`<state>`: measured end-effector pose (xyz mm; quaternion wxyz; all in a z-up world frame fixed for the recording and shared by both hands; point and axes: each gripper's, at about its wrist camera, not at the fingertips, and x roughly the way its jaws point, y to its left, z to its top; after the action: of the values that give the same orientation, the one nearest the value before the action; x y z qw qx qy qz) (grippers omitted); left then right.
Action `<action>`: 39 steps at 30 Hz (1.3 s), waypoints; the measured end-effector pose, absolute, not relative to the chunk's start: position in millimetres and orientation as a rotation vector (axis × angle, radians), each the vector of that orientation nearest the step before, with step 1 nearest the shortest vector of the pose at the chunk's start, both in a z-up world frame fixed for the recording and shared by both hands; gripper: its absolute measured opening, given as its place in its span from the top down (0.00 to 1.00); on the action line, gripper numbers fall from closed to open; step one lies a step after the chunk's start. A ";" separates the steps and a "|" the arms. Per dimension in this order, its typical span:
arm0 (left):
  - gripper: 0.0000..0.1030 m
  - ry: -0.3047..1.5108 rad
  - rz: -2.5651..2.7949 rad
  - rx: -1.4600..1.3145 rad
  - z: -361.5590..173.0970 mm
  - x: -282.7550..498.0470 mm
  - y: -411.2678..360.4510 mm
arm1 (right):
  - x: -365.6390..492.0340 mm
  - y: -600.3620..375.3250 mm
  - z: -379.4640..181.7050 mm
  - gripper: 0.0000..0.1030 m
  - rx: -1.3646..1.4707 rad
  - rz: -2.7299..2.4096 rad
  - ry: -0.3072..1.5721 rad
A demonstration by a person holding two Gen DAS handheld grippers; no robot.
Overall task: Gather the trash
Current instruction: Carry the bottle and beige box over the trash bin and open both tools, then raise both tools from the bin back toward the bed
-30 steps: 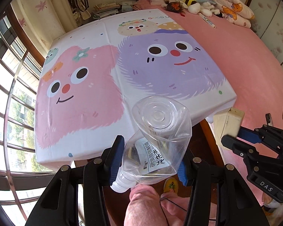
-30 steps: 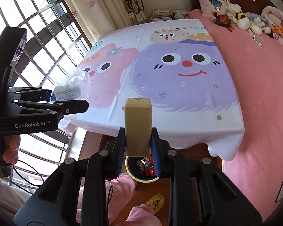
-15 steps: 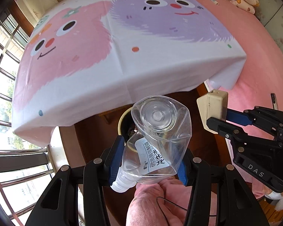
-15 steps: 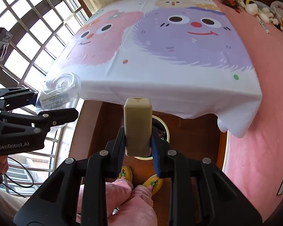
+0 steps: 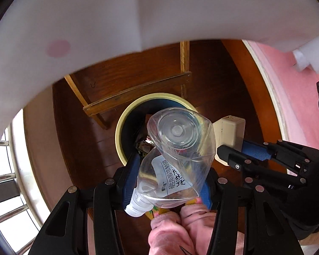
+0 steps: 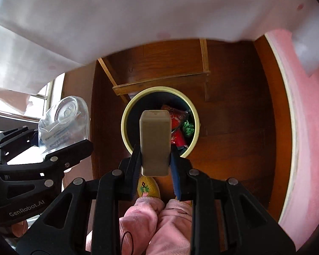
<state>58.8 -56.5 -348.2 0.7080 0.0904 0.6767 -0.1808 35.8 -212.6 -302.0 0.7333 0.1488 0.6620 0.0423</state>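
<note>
My left gripper [image 5: 167, 182] is shut on a crushed clear plastic bottle [image 5: 176, 155] with a white label and white cap, hanging above a round bin [image 5: 121, 125] with a cream rim. My right gripper [image 6: 155, 159] is shut on a beige rectangular carton [image 6: 155, 140], held over the same bin [image 6: 127, 114], which holds red and green wrappers [image 6: 177, 125]. The carton [image 5: 229, 136] and right gripper [image 5: 240, 155] appear at the right of the left wrist view. In the right wrist view the bottle [image 6: 63, 123] and the left gripper [image 6: 59, 146] are seen at the left.
The bin stands on a dark wooden floor under a table draped with a white cloth [image 6: 138, 17]. A wooden table frame [image 6: 159, 78] runs just behind the bin. A pink bed side [image 6: 308, 127] is at the right. The person's pink-trousered knees [image 6: 155, 218] and yellow slippers [image 6: 147, 188] are below.
Both grippers have dropped from above the tabletop to below its cloth edge, carrying the bottle and carton. The bin now lies directly beneath them and looks much larger.
</note>
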 end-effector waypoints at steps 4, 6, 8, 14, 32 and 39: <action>0.50 1.511 -0.414 0.191 -397.2 65.1 -54.9 | 41.4 -209.9 -366.1 0.78 0.350 0.067 1.477; 0.50 1.511 -0.409 0.201 -414.1 65.4 -55.0 | 43.4 -209.6 -390.7 0.78 0.358 0.059 1.485; 0.43 1.514 -0.400 0.201 -426.0 64.7 -53.6 | 45.6 -209.1 -410.0 0.78 0.367 0.067 1.494; 0.20 1.497 -0.351 0.161 -429.1 59.0 -34.0 | 58.0 -208.7 -443.6 0.61 0.361 0.033 1.500; 0.20 1.296 -0.249 0.052 -211.8 45.4 13.7 | 45.4 -206.8 -274.1 0.53 0.330 0.050 1.385; 0.20 1.193 -0.248 0.016 -100.4 53.9 19.3 | 50.0 -209.0 -177.0 0.53 0.341 0.072 1.325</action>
<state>53.9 19.3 -100.4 0.8202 0.0075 0.5601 -0.1163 50.0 -209.0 -177.0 0.7744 0.1573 0.6119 0.0333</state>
